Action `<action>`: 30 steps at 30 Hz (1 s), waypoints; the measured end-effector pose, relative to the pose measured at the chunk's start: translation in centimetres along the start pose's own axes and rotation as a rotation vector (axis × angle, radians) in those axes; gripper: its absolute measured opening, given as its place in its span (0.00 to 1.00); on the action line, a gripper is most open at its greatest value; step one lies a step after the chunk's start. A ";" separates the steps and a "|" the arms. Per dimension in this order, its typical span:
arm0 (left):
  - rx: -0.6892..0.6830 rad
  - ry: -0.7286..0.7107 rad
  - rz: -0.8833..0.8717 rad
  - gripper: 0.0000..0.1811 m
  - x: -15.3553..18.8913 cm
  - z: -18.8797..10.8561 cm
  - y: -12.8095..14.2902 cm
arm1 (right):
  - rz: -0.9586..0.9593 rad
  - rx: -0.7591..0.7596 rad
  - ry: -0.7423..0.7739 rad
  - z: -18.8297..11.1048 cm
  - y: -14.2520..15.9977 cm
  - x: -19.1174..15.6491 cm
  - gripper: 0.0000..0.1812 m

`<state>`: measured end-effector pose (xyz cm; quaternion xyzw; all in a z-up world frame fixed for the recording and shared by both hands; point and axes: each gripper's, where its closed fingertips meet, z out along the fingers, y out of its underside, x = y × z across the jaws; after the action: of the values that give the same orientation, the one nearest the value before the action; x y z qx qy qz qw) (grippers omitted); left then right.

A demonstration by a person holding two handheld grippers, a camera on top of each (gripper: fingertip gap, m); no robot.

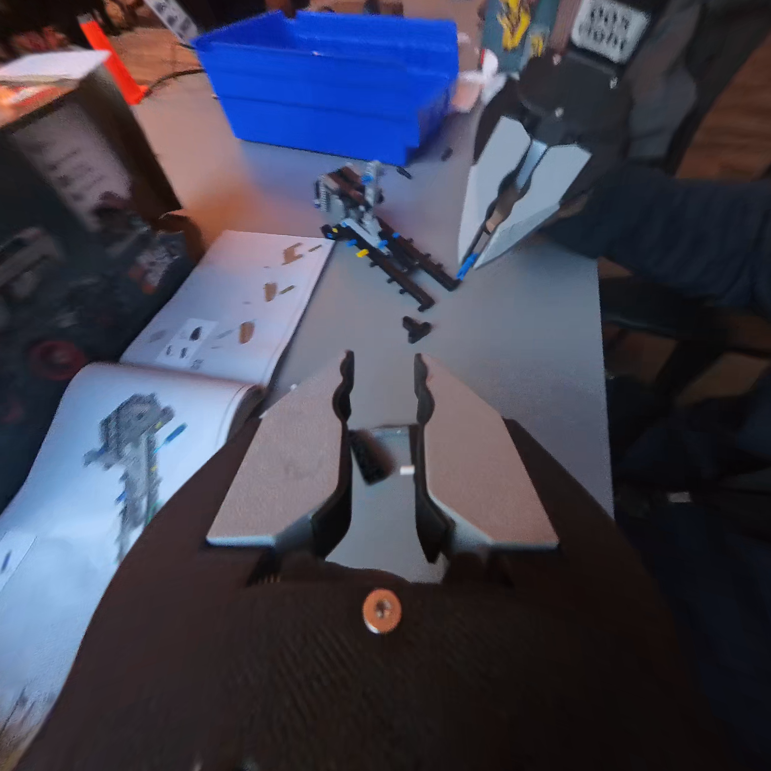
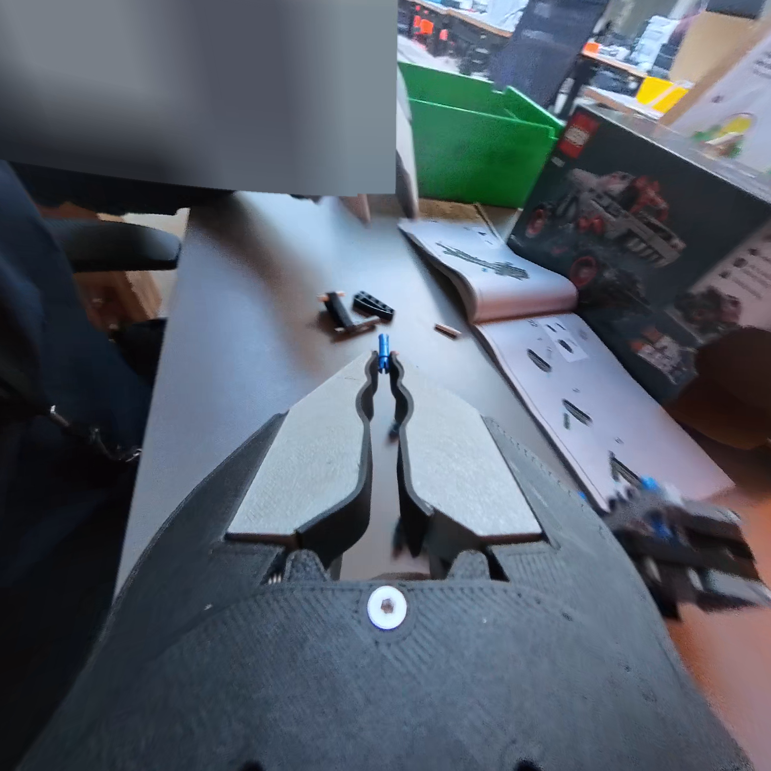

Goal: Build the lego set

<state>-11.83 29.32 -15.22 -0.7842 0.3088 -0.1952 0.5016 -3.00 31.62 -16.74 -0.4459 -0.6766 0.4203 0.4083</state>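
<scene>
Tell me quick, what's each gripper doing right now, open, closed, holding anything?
Left gripper: open, holding nothing.
Right gripper: closed on a small blue plastic lego pin at its tips.

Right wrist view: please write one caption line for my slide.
Right gripper pinches a blue pin above the grey table, with loose black pieces ahead.

Workshop/lab: parts bins (image 1: 333, 83), desks w/ gear behind (image 2: 479, 29), boxed kits (image 2: 626, 217).

Right hand-held gripper (image 2: 384, 359) pinching a blue pin (image 2: 383, 352) at its tips, hovering over the grey worktop (image 2: 250, 292), black beams (image 2: 354, 311) lying just beyond, instruction booklet (image 2: 542, 333) lying open at right
</scene>
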 end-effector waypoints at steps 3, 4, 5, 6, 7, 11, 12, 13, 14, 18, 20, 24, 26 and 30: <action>0.040 -0.059 -0.108 0.14 -3.4 -3.2 0.7 | 0.036 -0.002 0.081 -1.8 0.9 2.4 0.01; 0.046 -0.077 -0.127 0.14 -4.3 -4.0 1.2 | 0.042 -0.003 0.088 -2.5 1.3 2.9 0.01; 0.046 -0.082 -0.147 0.13 -4.8 -4.4 1.7 | 0.057 0.001 0.113 -3.1 1.5 3.6 0.01; 0.041 -0.089 -0.172 0.13 -5.3 -4.7 2.3 | 0.073 -0.003 0.143 -3.7 1.9 4.5 0.01; 0.033 -0.095 -0.195 0.13 -5.6 -4.8 2.7 | 0.089 -0.010 0.171 -4.3 2.3 5.3 0.01; -0.040 -0.139 -0.209 0.12 -6.3 -4.5 4.7 | 0.134 -0.036 0.253 -6.2 3.7 7.8 0.01; -0.049 -0.148 -0.209 0.12 -6.4 -4.4 4.9 | 0.141 -0.050 0.272 -6.6 4.2 8.3 0.01; -0.050 -0.139 -0.216 0.12 -6.1 -4.2 4.9 | 0.150 -0.065 0.285 -6.9 4.7 8.7 0.01; -0.049 -0.118 -0.224 0.12 -5.7 -4.0 4.9 | 0.164 -0.071 0.290 -7.0 5.0 8.9 0.01; -0.078 -0.103 -0.208 0.12 -5.2 -3.5 5.3 | 0.207 -0.055 0.287 -7.1 5.1 9.3 0.01; -0.097 -0.125 -0.193 0.12 -5.4 -3.4 5.6 | 0.205 -0.068 0.298 -7.0 5.4 9.5 0.01; -0.110 -0.134 -0.189 0.12 -5.7 -3.2 6.0 | 0.190 -0.068 0.315 -6.9 5.4 9.8 0.01; -0.137 -0.143 -0.184 0.12 -5.9 -2.9 6.6 | 0.170 -0.039 0.311 -7.1 5.0 9.7 0.01; -0.194 -0.123 -0.149 0.12 -5.6 -2.0 7.6 | 0.140 -0.053 0.280 -7.5 5.4 9.5 0.01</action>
<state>-19.42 29.46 -21.28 -0.8601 0.2359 -0.1525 0.4257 2.78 43.47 -17.72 -0.5568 -0.5910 0.3636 0.4566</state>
